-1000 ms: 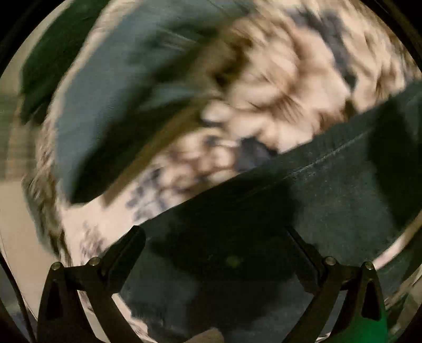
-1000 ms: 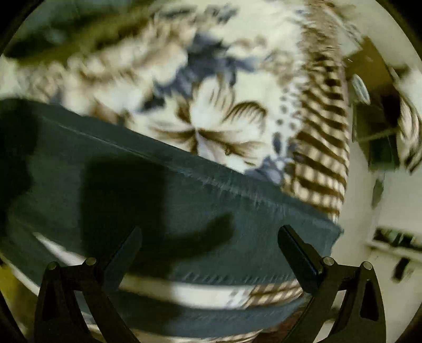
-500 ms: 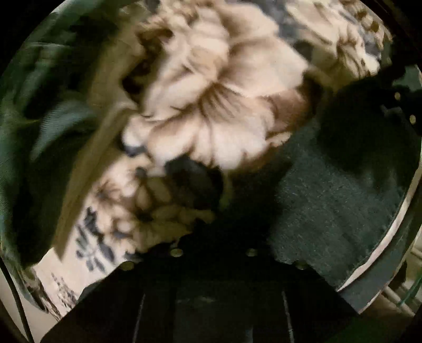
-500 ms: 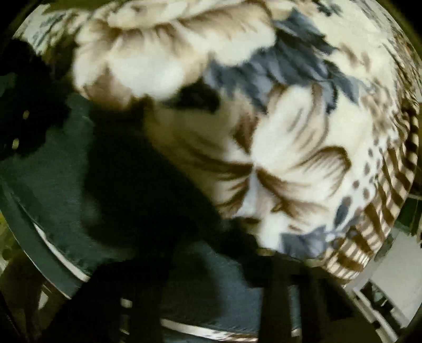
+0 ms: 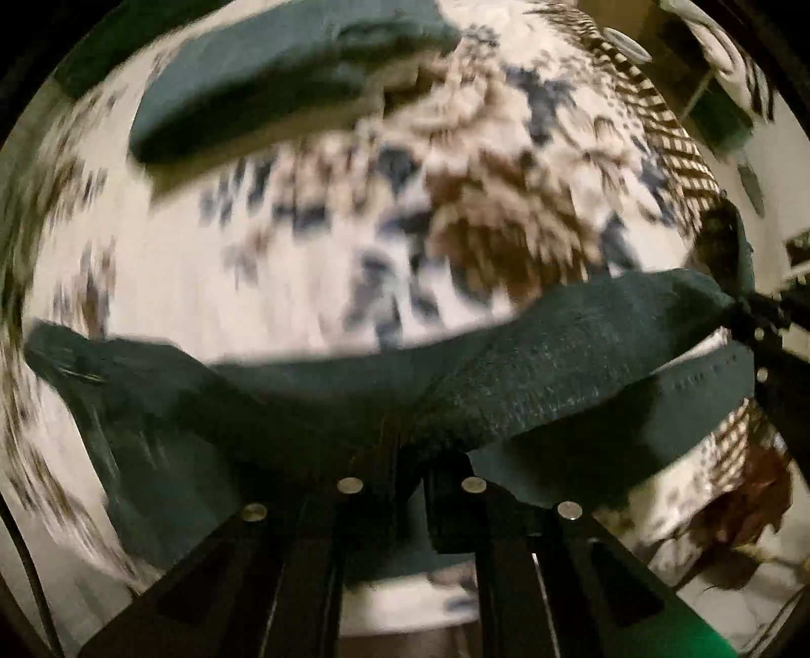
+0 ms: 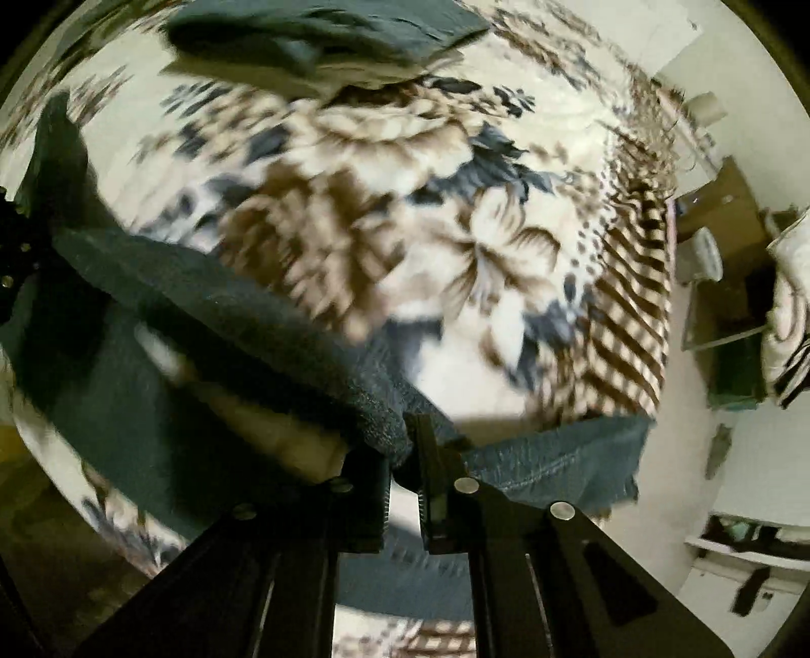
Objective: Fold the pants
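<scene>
Dark blue-green denim pants (image 5: 557, 364) lie on a flowered blanket, and their near edge is lifted off it. My left gripper (image 5: 410, 455) is shut on that lifted edge, pointing down at the bed. In the right wrist view my right gripper (image 6: 405, 445) has its jaws closing on the same denim edge (image 6: 228, 314), with cloth pinched between the pads. The fabric hangs stretched between the two grippers. The right gripper (image 5: 749, 314) shows at the right rim of the left view, and the left gripper (image 6: 15, 243) at the left rim of the right view. The far part of the pants (image 6: 329, 30) rests bunched on the blanket.
The cream, brown and blue flowered blanket (image 6: 379, 202) covers the bed, and its striped border (image 6: 628, 303) marks the right edge. Beyond that edge are pale floor and dark furniture (image 6: 729, 303). The picture is blurred.
Both grippers have gone from wide open above the flat denim to shut on its edge. They have risen, lifting that edge off the blanket, so more of the bed shows.
</scene>
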{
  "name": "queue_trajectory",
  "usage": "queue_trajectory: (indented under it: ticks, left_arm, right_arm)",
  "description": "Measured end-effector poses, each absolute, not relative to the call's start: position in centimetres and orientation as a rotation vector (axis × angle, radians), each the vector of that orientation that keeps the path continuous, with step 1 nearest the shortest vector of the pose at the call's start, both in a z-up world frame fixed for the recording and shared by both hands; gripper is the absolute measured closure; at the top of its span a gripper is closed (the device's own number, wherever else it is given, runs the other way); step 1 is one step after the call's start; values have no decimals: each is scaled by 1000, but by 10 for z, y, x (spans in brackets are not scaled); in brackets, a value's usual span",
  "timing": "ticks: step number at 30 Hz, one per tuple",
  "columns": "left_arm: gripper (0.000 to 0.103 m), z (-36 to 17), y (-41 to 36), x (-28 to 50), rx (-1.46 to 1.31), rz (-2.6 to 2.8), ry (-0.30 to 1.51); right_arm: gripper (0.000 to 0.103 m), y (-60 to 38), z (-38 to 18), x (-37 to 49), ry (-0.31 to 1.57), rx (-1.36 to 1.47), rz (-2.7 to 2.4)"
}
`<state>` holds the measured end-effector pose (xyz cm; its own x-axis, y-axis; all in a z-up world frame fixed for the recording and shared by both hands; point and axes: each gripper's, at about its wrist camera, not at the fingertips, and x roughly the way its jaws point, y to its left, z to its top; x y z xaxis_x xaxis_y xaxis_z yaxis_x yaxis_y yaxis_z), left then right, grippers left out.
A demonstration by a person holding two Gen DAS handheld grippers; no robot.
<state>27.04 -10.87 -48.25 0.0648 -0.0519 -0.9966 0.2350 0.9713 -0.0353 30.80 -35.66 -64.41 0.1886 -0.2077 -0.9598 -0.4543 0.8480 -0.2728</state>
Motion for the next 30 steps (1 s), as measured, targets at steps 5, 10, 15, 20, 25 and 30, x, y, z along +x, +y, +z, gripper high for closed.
queue_trajectory:
  ticks: [5, 10, 15, 20, 25, 30]
  left_arm:
    - [97, -534, -128, 221, 132, -208, 1575]
    - [97, -572, -126, 202, 153, -222, 1612]
    - [88, -572, -121, 196, 121, -228, 1647]
    - [4, -532, -102, 197, 99, -176, 1591]
    - [3, -513, -100, 214, 160, -53, 1497]
    - [3, -524, -115, 261, 252, 67, 1436]
  right_arm:
    - [94, -336, -656, 232, 1455, -581, 165]
    - [92, -330, -698, 192, 1520, -607, 165]
    - [83, -330, -720, 180, 1572, -574, 143]
    - [16, -363, -686, 192, 1597, -120, 141]
    - [13, -428, -645, 208, 1515, 259, -58]
    - [13, -510, -650, 264, 1433, 333, -393]
